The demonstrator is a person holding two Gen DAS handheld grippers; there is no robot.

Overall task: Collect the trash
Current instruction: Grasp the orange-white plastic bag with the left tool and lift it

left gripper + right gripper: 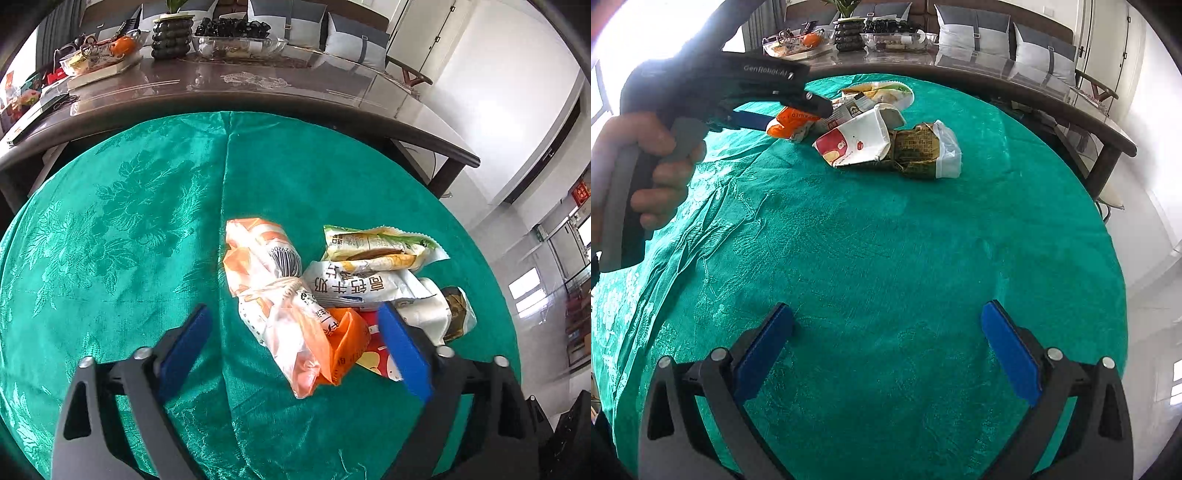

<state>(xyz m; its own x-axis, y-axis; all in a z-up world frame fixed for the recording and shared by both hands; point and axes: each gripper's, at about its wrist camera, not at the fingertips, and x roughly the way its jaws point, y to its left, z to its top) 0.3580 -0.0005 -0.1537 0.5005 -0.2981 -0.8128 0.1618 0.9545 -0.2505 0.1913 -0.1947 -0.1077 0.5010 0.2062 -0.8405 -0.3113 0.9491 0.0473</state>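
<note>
A pile of trash lay on the green-clothed worktop (129, 206), nothing yet collected and no bin or bag visible in either view. The left gripper (295, 332) stood partly open over the near side of the pile, its jaws straddling the orange-and-white plastic bag (273, 295); the pads did not appear to press on it, so nothing was held. To the right of that bag lay a white milk wrapper (354, 286), a green-and-yellow snack packet (376, 245) beyond it, and a red-and-white carton (857, 142) with a dark green foil packet (919, 151) at its right. The right gripper (886, 345) hovered wide open and empty over bare cloth, well apart from the pile on its near side. A hand (653, 166) gripped the left tool's handle. By judgement, the task stood at its first grasp, with every item left to gather.
</note>
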